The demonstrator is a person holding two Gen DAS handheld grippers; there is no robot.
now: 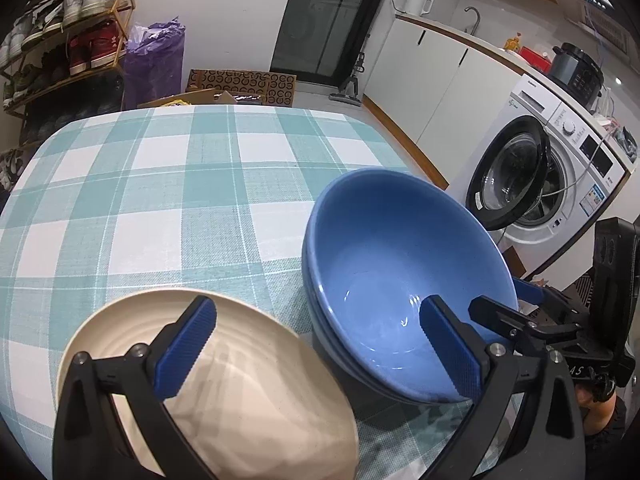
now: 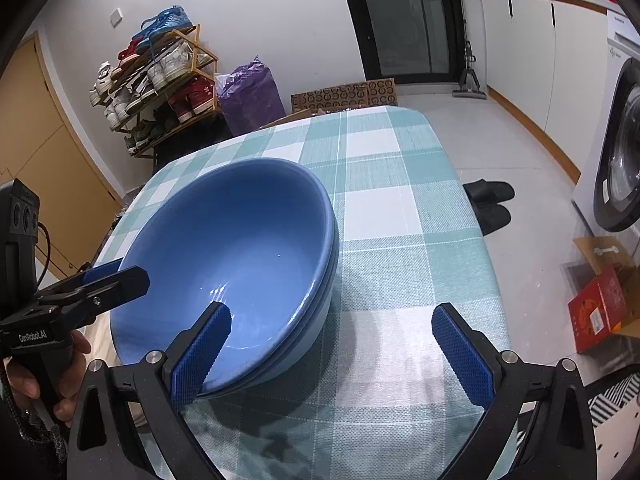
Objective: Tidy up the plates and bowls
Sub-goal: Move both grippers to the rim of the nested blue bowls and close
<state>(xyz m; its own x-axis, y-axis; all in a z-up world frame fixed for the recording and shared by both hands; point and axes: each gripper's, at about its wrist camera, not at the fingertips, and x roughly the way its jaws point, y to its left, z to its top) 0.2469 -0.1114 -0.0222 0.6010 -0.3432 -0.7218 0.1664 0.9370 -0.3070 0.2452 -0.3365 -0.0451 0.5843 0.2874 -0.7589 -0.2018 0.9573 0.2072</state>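
Plate [image 1: 248,380] left of stacked bowls [image 1: 400,260]

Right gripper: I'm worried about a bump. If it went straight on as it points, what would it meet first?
Probably the checked tablecloth; the right gripper is open, and the stacked blue bowls sit just left of its line.

Left tongs [image 1: 316,344]: black plastic frame, two fingers with ribbed blue pads [image 1: 186,348], silver screw heads at pivots. Right tongs [image 2: 332,354]: same build, black arms, blue textured pads [image 2: 462,354], round silver screws. On left unit's handle [image 2: 34,338], white "CenRobot.AI" lettering; black box above with round openings; thin dark cable. Hand [image 2: 60,376] wrapped around handle, dark knitted cuff [image 2: 38,436] at wrist.
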